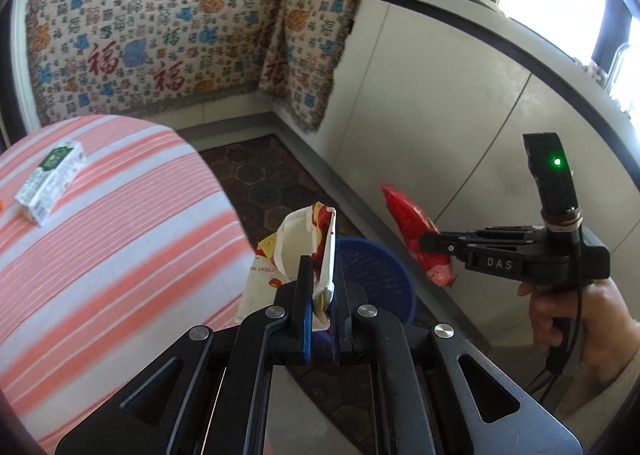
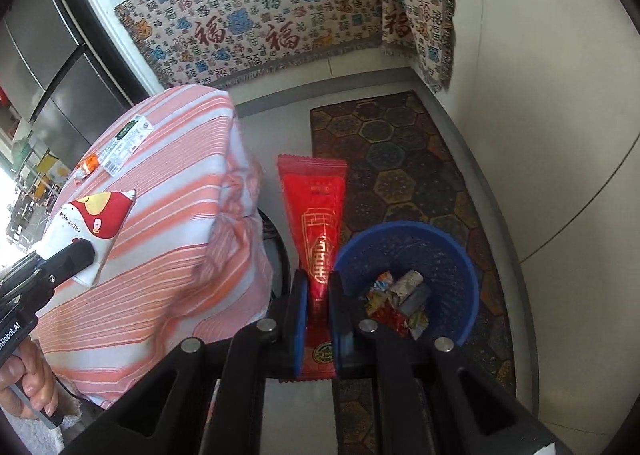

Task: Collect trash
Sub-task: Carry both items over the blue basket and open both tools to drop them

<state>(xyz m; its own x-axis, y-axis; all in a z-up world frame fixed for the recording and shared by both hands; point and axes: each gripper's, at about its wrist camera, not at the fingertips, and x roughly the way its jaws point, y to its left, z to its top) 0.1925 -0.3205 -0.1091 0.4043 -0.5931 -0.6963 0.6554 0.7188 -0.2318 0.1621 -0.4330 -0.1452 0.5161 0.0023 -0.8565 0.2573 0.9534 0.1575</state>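
Note:
My left gripper (image 1: 320,275) is shut on a white and red paper wrapper (image 1: 298,243), held in the air beside the table edge and above the blue bin (image 1: 380,275). The same wrapper (image 2: 92,227) and left gripper (image 2: 82,255) show in the right wrist view. My right gripper (image 2: 318,287) is shut on a long red packet (image 2: 318,215), held upright just left of the blue bin (image 2: 460,255), which holds several crumpled wrappers (image 2: 400,303). The right gripper (image 1: 430,243) with the red packet (image 1: 416,227) also shows in the left wrist view.
A table with a pink striped cloth (image 1: 100,235) carries a white and green carton (image 1: 50,183) and a small orange wrapper (image 2: 86,167). White cabinets (image 1: 440,115) run along the right. A patterned floor mat (image 2: 400,167) lies under the bin. A patterned cloth (image 1: 160,35) drapes the far counter.

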